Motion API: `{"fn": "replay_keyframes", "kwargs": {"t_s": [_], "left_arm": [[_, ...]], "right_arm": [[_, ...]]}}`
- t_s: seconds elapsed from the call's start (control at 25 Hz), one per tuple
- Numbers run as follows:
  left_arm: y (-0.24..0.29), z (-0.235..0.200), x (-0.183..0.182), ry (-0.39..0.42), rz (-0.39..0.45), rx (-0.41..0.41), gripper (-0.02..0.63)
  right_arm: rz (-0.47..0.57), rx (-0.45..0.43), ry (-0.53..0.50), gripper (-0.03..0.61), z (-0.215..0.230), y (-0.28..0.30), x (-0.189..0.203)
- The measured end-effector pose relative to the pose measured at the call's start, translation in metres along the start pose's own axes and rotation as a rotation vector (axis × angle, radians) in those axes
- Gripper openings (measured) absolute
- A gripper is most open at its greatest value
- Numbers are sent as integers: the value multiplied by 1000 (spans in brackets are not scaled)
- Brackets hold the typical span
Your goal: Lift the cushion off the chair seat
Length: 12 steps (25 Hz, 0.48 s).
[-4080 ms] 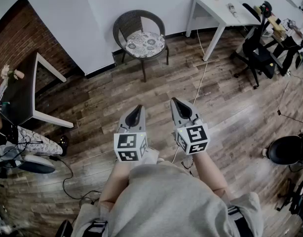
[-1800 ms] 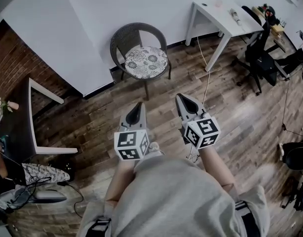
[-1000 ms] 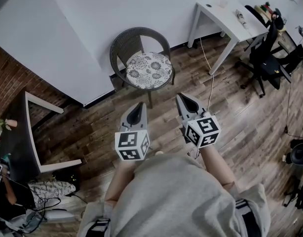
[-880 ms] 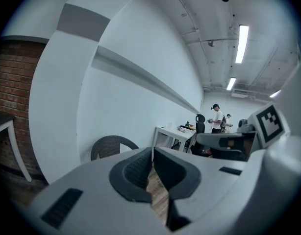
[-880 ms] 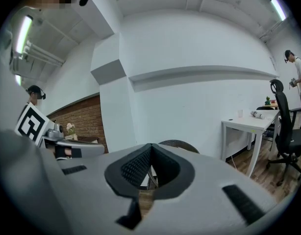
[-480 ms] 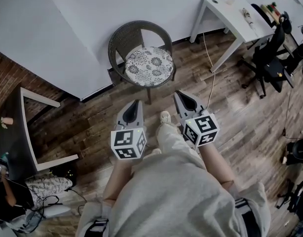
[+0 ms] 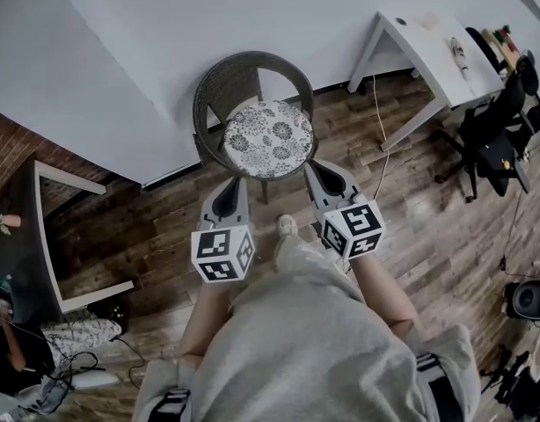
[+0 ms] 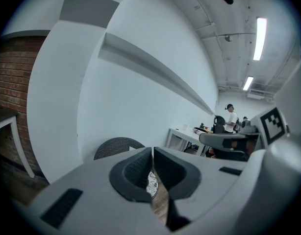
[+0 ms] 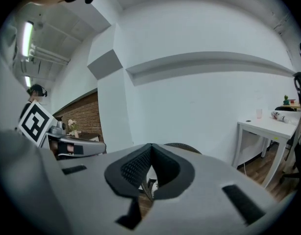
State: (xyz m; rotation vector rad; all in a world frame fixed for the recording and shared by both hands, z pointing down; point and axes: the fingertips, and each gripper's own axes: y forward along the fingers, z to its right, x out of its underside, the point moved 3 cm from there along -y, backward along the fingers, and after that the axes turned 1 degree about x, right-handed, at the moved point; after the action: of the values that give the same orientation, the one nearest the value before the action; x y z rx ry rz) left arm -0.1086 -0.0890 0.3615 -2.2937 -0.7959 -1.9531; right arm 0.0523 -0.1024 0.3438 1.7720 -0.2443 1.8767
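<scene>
At the bottom of the head view is the person's grey-clad body, a pale shoe (image 7: 287,227) just ahead on the brown wood-plank floor (image 7: 156,218). Above it in the middle of the frame, the left gripper (image 7: 231,187) and the right gripper (image 7: 316,170) point up the picture. Each has its jaws pressed together with nothing between them, as the left gripper view (image 8: 152,151) and the right gripper view (image 9: 151,148) both show. Just beyond their tips, upper centre, the round floral-patterned cushion (image 7: 267,139) lies on the seat of the dark wicker round-backed chair (image 7: 219,86). The chair stands against a white wall (image 7: 120,51). A white table (image 7: 428,38) stands at the upper right.
</scene>
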Motion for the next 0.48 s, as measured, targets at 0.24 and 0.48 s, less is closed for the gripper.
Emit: {"fn": "replay_keyframes", "kwargs": {"t_s": [0.24,0.48], "left_arm": [[49,-14,-13,-25,-12,-51,15],[95,-23,-6,-50,-52,-97,15]], "right_arm": [[-26,-35,-6,0,37,49,-8],[-90,-78,-3,0,70,95,11]]}}
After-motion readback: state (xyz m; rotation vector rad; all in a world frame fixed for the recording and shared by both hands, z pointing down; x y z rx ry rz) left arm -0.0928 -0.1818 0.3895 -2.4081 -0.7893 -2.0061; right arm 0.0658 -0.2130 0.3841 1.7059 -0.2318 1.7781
